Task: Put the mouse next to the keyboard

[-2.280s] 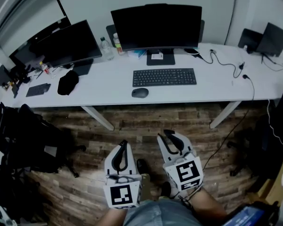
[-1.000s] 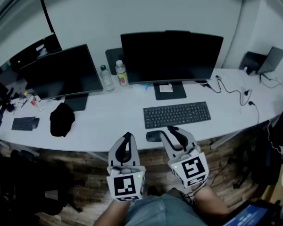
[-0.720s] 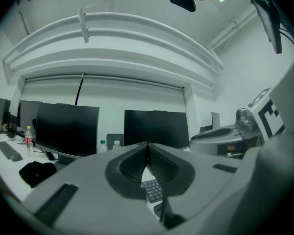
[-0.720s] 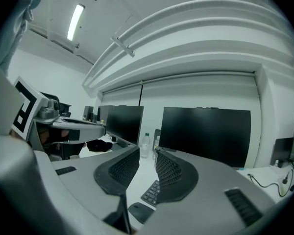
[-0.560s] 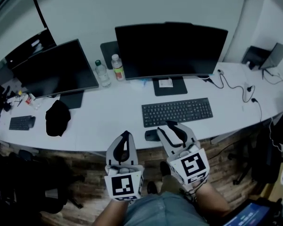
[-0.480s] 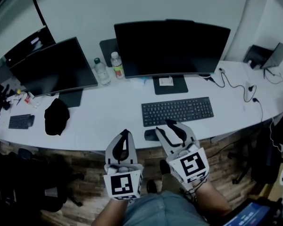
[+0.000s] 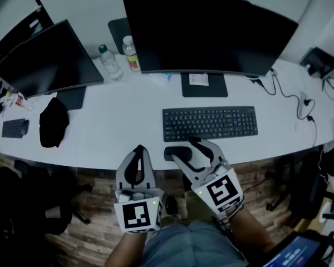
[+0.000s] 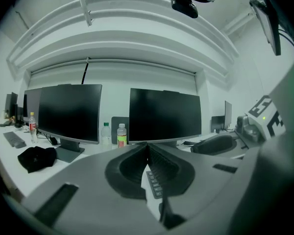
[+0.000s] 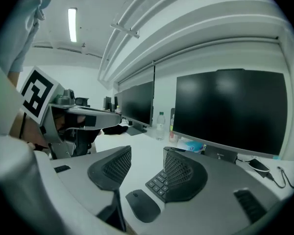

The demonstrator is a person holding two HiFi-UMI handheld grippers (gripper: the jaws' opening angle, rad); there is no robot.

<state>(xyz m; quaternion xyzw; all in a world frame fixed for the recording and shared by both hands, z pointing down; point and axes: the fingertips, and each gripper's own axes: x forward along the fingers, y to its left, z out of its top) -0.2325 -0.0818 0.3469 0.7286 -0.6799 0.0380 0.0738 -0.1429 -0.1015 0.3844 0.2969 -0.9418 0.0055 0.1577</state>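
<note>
The black mouse [image 7: 174, 152] lies on the white desk [image 7: 117, 132] near its front edge, just off the black keyboard's [image 7: 210, 123] front left corner. My right gripper [image 7: 191, 151] hovers over the mouse. Its jaws are opening and nothing is between them. In the right gripper view the mouse [image 9: 143, 205] sits on the desk below the right gripper [image 9: 147, 155], with the keyboard [image 9: 158, 182] behind the right jaw. My left gripper [image 7: 138, 150] hangs shut in front of the desk edge. The left gripper view shows the left gripper [image 8: 148, 146] closed and empty.
A large monitor [image 7: 209, 35] stands behind the keyboard and a second monitor [image 7: 44, 52] to its left. Two bottles [image 7: 108, 63] stand between them. A black cap [image 7: 51, 121] lies at the left, cables [image 7: 292, 99] trail at the right.
The desk has come closer in the head view. My right gripper has moved forward over the desk edge above the mouse and its jaws have spread wider. The left gripper stayed shut.
</note>
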